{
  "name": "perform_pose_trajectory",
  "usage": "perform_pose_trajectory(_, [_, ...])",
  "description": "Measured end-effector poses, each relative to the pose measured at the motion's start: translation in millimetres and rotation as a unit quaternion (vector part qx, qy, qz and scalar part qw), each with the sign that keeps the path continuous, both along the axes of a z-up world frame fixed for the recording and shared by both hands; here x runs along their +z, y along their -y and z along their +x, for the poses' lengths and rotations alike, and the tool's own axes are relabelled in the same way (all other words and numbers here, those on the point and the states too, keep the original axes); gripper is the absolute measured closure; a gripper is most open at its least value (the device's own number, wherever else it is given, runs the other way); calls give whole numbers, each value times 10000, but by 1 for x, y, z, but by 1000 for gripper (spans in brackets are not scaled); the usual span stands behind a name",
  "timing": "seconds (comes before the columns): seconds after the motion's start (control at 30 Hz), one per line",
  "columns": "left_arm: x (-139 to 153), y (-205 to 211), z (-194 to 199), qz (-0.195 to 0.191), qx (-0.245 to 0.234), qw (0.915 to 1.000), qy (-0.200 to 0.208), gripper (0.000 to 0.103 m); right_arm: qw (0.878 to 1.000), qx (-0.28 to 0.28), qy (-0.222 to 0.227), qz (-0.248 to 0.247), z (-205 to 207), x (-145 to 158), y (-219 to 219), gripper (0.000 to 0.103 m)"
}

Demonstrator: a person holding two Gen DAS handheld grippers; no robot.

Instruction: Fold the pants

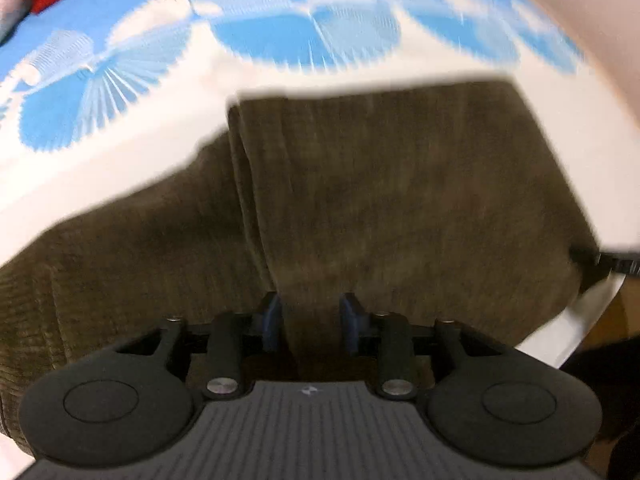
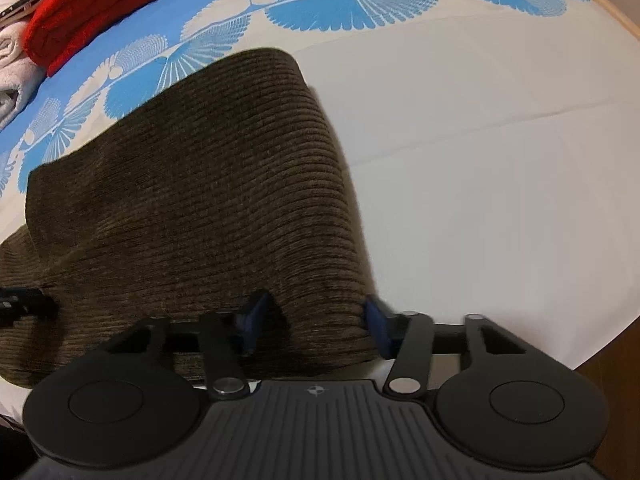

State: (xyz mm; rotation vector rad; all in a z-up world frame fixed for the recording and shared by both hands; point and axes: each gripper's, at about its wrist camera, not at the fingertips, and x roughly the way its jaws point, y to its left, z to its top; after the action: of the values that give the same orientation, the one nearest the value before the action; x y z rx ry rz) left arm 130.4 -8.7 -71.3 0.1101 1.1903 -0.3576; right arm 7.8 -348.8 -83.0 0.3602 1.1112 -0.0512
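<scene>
Pants [image 2: 192,200], brown corduroy, lie folded on my blue-and-white sheet [image 2: 480,160]; left gripper [image 1: 310,320] pinches a fabric ridge; right gripper [image 2: 316,324] clamps the near edge.

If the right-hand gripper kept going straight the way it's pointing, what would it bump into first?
Most likely the brown pants. The right gripper points steeply down at their near edge, and the cloth already lies between its jaws. How near it is cannot be judged.
</scene>
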Motion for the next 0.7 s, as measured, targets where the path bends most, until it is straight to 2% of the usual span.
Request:
perform_pose_trajectory(0.03, [6, -2, 0, -111, 65, 9999, 110, 55, 10000, -18, 61, 44, -2, 3, 1, 70])
perform_pose_trajectory(0.1, [20, -3, -1, -413, 179, 9984, 338, 43, 9993, 136, 361, -2, -8, 14, -3, 76])
perform_pose_trajectory(0.17, [33, -1, -2, -950, 176, 9943, 451, 35, 9912, 723, 965, -554, -18, 35, -22, 79])
perform_pose_trajectory(0.2, [40, 0, -2, -1299, 134, 9904, 450, 34, 9809, 1113, 1338, -870, -25, 45, -36, 79])
perform_pose_trajectory(0.23, [45, 2, -3, -1677, 73, 9849, 427, 28, 9657, 1555, 1734, -1144, -34, 54, -51, 80])
perform_pose_trajectory(0.27, [49, 6, -4, -2041, -16, 9782, 385, 21, 9522, 1887, 2020, -1297, -42, 59, -62, 80])
perform_pose_trajectory(0.3, [53, 10, -4, -2331, -131, 9718, 335, 20, 9392, 2185, 2249, -1396, -49, 63, -71, 80])
perform_pose_trajectory(0.37, [57, 24, -6, -2620, -357, 9640, 285, 19, 9183, 2656, 2540, -1470, -59, 65, -86, 80])
perform_pose_trajectory(0.43, [58, 41, -7, -2639, -514, 9627, 306, 19, 8997, 2950, 2784, -1615, -67, 65, -98, 81])
perform_pose_trajectory(0.53, [57, 71, -7, -2422, -639, 9674, 377, 19, 8907, 3123, 2877, -1624, -68, 64, -106, 81])
perform_pose_trajectory(0.63, [55, 98, -3, -2331, -780, 9686, 385, 20, 8816, 3337, 2894, -1662, -69, 62, -111, 81])
perform_pose_trajectory(0.7, [50, 118, -3, -2060, -941, 9731, 425, 22, 8767, 3449, 2921, -1643, -69, 62, -110, 81])
